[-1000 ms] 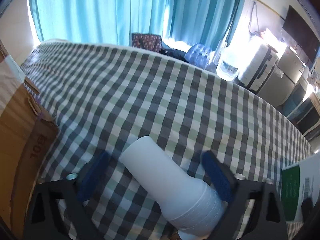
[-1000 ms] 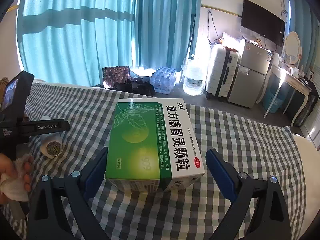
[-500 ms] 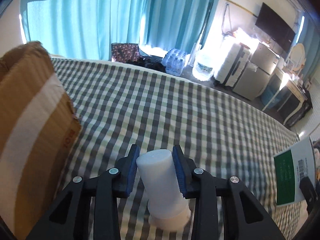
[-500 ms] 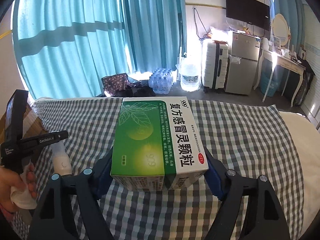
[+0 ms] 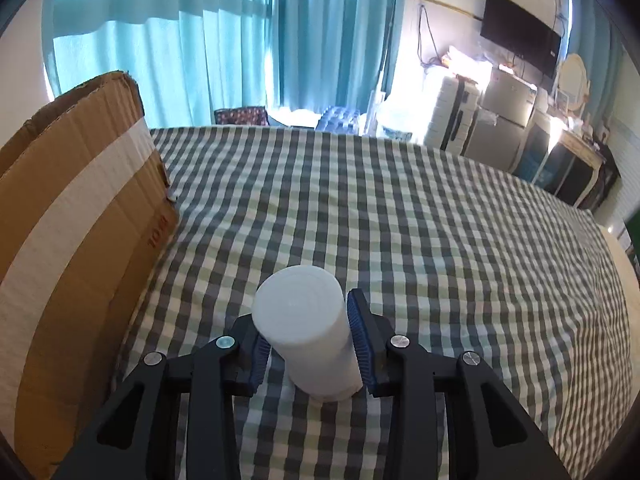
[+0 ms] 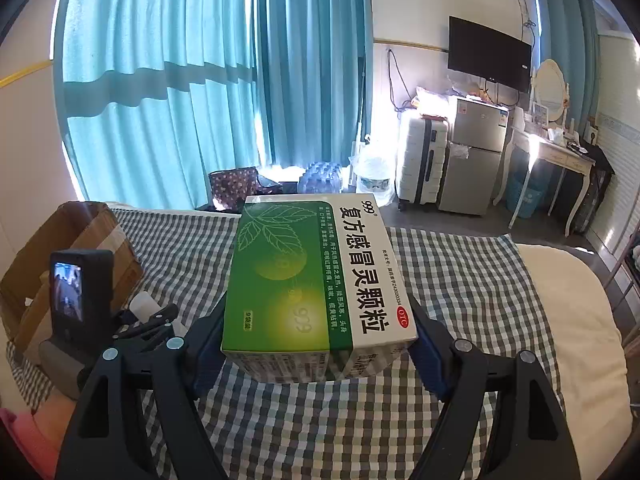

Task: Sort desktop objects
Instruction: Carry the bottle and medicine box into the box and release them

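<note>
My left gripper is shut on a white plastic bottle, held off the checked cloth with its flat base facing forward. My right gripper is shut on a green and white medicine box, held above the cloth. In the right wrist view the left gripper shows at the lower left with the white bottle in it, close to the cardboard box.
An open brown cardboard box stands at the left, right beside the left gripper. The checked cloth covers the surface. A cream edge lies at the right. A suitcase, a fridge and a desk stand in the room beyond.
The left gripper closed on the white bottle and lifted it, swinging toward the cardboard box. The right gripper closed on the medicine box and raised it.
</note>
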### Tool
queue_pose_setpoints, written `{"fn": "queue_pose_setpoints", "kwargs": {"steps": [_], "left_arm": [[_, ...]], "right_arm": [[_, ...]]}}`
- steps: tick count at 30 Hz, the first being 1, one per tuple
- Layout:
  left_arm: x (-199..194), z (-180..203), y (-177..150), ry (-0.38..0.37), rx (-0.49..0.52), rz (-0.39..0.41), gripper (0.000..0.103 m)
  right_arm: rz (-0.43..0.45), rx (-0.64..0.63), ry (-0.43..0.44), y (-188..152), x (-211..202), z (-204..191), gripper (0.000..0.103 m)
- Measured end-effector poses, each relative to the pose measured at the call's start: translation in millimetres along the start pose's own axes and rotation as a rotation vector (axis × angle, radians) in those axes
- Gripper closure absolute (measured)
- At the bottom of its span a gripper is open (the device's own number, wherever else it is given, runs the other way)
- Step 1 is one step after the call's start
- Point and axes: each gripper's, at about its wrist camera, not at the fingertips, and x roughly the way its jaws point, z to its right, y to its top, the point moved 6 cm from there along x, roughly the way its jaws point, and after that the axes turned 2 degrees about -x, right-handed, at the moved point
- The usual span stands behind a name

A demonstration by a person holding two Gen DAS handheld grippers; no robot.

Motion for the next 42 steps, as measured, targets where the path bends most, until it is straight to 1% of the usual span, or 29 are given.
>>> {"fn": "queue_pose_setpoints", "kwargs": {"steps": [2, 6, 11, 15, 18, 22, 24, 26, 29, 31, 34, 37, 40, 42], "left_arm": [[-3.6, 0.8, 5.2, -0.010, 0.014, 0.004, 0.071], [-26.6, -10.9, 21.6, -0.034, 0.005, 0.049, 0.071], [-74.1, -31.4, 56.2, -0.098, -0.065, 0.094, 0.071], [-126.2, -49.0, 89.7, -0.120, -0.066, 0.173, 0.071], [-164.2, -69.1, 114.3, -0.086, -0.046, 0.250, 0.071], [-200.4, -112.9, 132.0, -0.074, -0.066, 0.282, 0.071], [-210.6, -141.4, 134.5, -0.041, -0.089, 0.291, 0.071], [-215.3, -173.7, 130.4, -0.004, -0.103, 0.289, 0.071], [-211.3, -215.5, 114.8, 0.030, -0.129, 0.260, 0.071], [-200.5, -242.1, 101.9, 0.047, -0.147, 0.235, 0.071], [-177.1, -273.0, 86.1, 0.055, -0.193, 0.186, 0.071], [-153.6, -291.1, 76.8, 0.065, -0.222, 0.158, 0.071], [-133.3, -295.1, 69.9, 0.078, -0.218, 0.131, 0.071], [-126.1, -295.2, 65.8, 0.087, -0.221, 0.128, 0.062]], "right_arm": [[-0.010, 0.010, -0.005, 0.5, -1.1, 3.3, 0.025], [-0.024, 0.018, -0.006, 3.9, 3.3, 6.2, 0.025], [-0.027, 0.034, 0.035, 9.6, 4.4, -9.2, 0.025], [-0.009, 0.008, 0.067, 24.5, -7.6, -41.9, 0.025], [0.024, -0.029, 0.095, 42.6, -27.4, -73.8, 0.025], [0.071, -0.080, 0.136, 63.7, -55.7, -125.4, 0.025], [0.083, -0.097, 0.171, 71.5, -64.7, -155.4, 0.025], [0.082, -0.110, 0.209, 76.3, -67.8, -188.7, 0.025], [0.069, -0.108, 0.287, 75.6, -61.8, -240.3, 0.025], [0.043, -0.093, 0.342, 70.3, -49.1, -274.0, 0.025], [-0.016, -0.081, 0.387, 57.2, -20.6, -312.0, 0.025], [-0.073, -0.063, 0.418, 43.0, 5.4, -335.9, 0.025], [-0.082, -0.089, 0.403, 36.5, 24.5, -347.3, 0.024], [-0.062, -0.090, 0.412, 37.4, 30.3, -350.0, 0.025]]}}
